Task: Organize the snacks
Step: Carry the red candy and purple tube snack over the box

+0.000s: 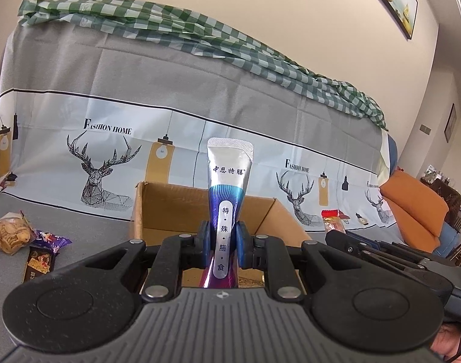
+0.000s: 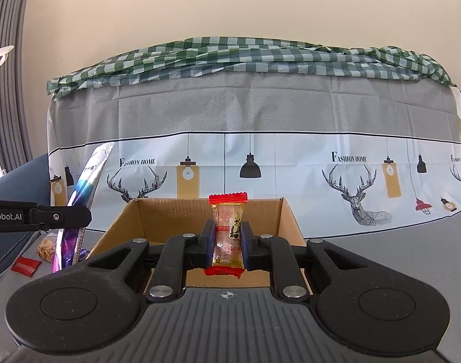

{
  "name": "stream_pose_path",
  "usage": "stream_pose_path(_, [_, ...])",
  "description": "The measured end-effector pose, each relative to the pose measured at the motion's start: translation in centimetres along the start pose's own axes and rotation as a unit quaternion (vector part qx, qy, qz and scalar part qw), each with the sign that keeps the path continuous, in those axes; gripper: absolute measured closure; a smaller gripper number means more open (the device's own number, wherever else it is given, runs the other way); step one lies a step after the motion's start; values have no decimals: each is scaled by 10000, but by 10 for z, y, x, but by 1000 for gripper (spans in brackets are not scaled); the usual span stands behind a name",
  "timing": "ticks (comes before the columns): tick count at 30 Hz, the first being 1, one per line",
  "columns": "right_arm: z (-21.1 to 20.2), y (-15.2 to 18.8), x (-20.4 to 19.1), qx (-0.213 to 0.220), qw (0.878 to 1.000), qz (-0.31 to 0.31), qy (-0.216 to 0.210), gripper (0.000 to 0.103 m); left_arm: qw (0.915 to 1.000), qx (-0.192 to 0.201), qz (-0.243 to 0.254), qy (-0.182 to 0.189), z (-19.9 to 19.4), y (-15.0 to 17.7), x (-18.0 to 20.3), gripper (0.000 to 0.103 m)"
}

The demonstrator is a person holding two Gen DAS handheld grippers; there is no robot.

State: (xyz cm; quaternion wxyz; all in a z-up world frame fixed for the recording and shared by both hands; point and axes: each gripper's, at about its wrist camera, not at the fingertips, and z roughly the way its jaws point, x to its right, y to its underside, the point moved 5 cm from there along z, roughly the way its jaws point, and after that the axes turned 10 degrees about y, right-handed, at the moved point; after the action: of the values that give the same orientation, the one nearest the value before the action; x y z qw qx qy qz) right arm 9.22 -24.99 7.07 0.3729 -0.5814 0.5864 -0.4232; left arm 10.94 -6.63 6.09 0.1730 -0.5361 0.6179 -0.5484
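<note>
My left gripper (image 1: 223, 243) is shut on a tall silver, blue and purple snack pouch (image 1: 228, 181) with Chinese print, held upright over the open cardboard box (image 1: 169, 202). My right gripper (image 2: 227, 240) is shut on a small clear candy packet with red ends (image 2: 228, 230), held upright over the same box (image 2: 176, 211). The pouch (image 2: 85, 181) and the left gripper's arm (image 2: 39, 214) show at the left of the right wrist view. The candy packet (image 1: 333, 219) and the right gripper's body show at the right of the left wrist view.
Loose snacks lie left of the box on the grey cover: a biscuit bag (image 1: 9, 233), a purple packet (image 1: 50, 239), a dark cracker packet (image 1: 39, 263), a red packet (image 2: 26, 266). A sofa back draped in deer-print cloth (image 1: 109, 157) rises behind. An orange cushion (image 1: 415, 208) is at right.
</note>
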Motion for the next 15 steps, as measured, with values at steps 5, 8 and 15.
stream_pose_path(5, [0,1,1,5,10000,10,5,85,10000,7,3,9,0,0,0,85])
stream_pose_path(8, [0,1,0,7,10000,3,1,85,10000,17,9,15,1,-1,1,85])
stream_pose_path(15, [-1,1,-1,21,10000,-39,-3,85,10000,29,10,30,1,-1,2,85])
